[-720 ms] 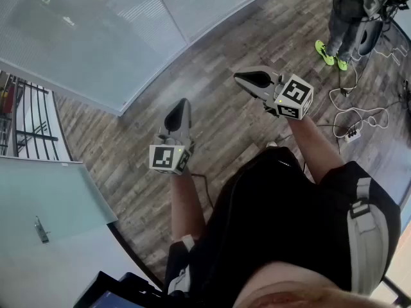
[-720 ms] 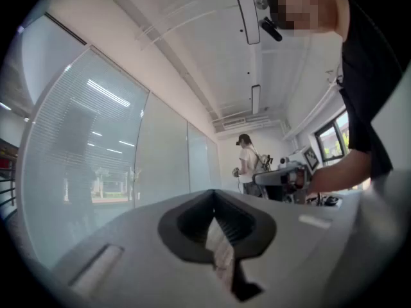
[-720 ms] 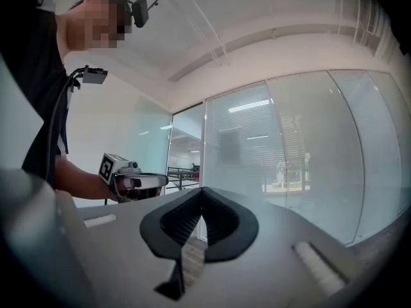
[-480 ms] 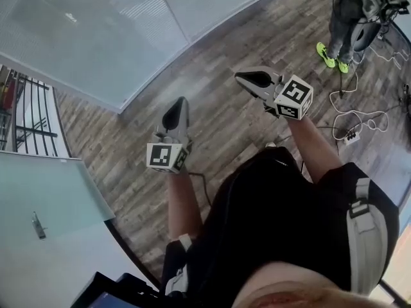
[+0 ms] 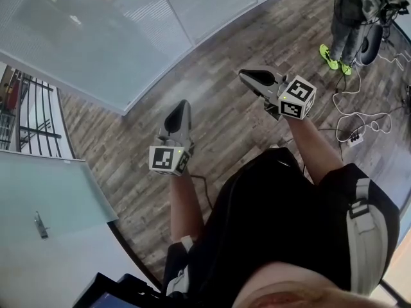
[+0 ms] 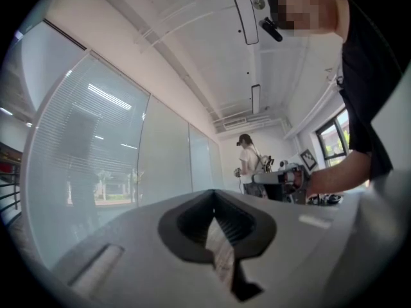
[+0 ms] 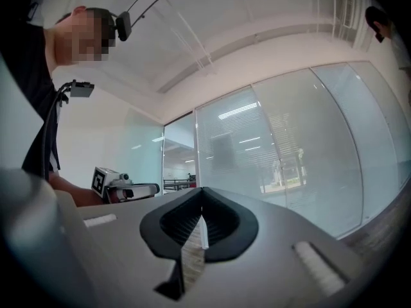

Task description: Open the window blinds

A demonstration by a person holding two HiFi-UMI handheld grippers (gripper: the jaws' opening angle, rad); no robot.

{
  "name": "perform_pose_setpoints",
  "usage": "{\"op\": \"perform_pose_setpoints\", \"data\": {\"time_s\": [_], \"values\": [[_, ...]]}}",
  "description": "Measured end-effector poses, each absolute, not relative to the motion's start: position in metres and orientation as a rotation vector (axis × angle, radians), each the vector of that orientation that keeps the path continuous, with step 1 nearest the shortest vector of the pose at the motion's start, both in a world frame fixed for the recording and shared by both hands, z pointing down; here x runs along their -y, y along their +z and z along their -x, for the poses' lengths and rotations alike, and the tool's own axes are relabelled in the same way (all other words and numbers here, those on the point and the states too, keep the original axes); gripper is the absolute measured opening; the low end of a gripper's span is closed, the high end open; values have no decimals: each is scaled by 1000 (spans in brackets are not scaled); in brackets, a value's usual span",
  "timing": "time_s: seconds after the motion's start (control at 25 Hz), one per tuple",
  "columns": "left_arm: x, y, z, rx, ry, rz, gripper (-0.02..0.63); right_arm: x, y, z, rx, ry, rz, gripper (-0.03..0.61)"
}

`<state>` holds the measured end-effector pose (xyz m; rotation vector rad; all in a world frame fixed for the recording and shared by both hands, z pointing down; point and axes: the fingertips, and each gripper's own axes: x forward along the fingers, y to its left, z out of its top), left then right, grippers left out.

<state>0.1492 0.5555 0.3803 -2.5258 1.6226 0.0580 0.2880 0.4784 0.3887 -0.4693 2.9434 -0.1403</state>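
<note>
Closest to me, my two forearms reach forward out of my dark shirt, elbows bent, wrists about level. My left gripper sits at about 11 o'clock from the middle of the head view, its nose aimed toward 12. My right gripper is out at 1 o'clock, farther forward, its nose turned toward 10 o'clock. The two are well apart.

In the left gripper view the jaws are pressed together with nothing between them. The right gripper view shows the same: jaws closed and empty. Both tools hang in the air over the wooden floor and touch nothing.

At 8 o'clock stands a frosted door. Beyond the left gripper, from 9 round to 12 o'clock, runs the glass wall. The blinds show as fine horizontal slats behind its panes, well away from both tools.

Far off at 1 o'clock another person stands in bright green shoes, with cables lying on the floor nearby.
</note>
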Motion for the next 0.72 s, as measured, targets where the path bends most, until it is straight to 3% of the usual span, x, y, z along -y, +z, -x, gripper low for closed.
{"op": "perform_pose_setpoints", "data": {"time_s": [0.72], "values": [[-551, 399, -149, -1600, 49, 2579, 3, -491, 398, -293, -2930, -263, 376, 6]]}}
